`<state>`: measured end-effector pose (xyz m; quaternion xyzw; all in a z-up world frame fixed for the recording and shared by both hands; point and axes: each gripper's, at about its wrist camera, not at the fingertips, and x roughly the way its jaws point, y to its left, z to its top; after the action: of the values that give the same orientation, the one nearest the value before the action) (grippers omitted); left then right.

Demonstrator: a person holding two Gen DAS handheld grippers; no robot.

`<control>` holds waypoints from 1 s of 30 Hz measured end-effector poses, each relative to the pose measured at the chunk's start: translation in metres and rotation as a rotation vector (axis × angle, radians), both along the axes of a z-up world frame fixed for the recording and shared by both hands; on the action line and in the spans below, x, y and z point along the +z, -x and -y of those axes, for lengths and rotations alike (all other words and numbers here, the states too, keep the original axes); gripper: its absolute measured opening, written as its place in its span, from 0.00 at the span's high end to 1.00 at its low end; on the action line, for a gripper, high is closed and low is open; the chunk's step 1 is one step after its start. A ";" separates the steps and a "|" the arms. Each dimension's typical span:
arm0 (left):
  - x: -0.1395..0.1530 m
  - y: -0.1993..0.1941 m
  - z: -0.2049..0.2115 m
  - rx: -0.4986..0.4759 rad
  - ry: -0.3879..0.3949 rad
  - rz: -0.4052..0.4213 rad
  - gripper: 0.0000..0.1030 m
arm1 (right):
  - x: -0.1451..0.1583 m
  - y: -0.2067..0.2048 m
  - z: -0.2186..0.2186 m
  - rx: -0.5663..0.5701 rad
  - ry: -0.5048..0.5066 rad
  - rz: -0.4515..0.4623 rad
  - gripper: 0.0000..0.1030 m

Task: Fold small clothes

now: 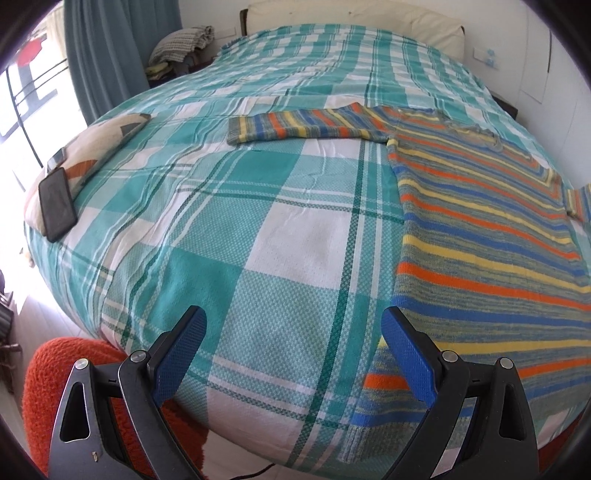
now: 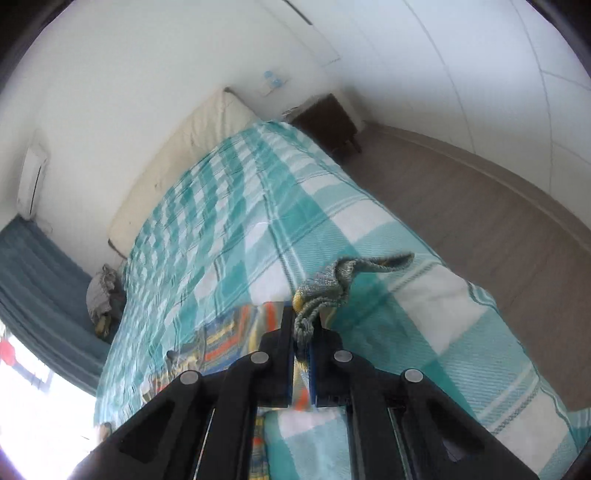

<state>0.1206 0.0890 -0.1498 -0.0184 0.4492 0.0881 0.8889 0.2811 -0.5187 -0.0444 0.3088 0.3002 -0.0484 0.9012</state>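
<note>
A small striped sweater in orange, blue, yellow and grey lies flat on the teal plaid bedspread, its left sleeve stretched out to the left. My left gripper is open and empty, low over the bed's near edge, its right finger beside the sweater's hem. My right gripper is shut on the sweater's cuff, lifted above the bed; more striped fabric hangs below it.
A pillow with two phones lies at the bed's left edge. An orange fluffy rug is on the floor below. A cream headboard, curtain, clothes pile and dark nightstand stand at the far end.
</note>
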 end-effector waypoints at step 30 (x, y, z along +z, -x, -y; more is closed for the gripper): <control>-0.010 -0.002 0.006 -0.042 -0.005 -0.027 0.06 | -0.074 0.032 -0.133 0.275 0.346 -0.308 0.33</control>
<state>0.1224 0.0834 -0.1597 -0.0055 0.4611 0.0705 0.8845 0.2491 -0.3856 -0.1185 0.0957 0.4602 -0.0225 0.8824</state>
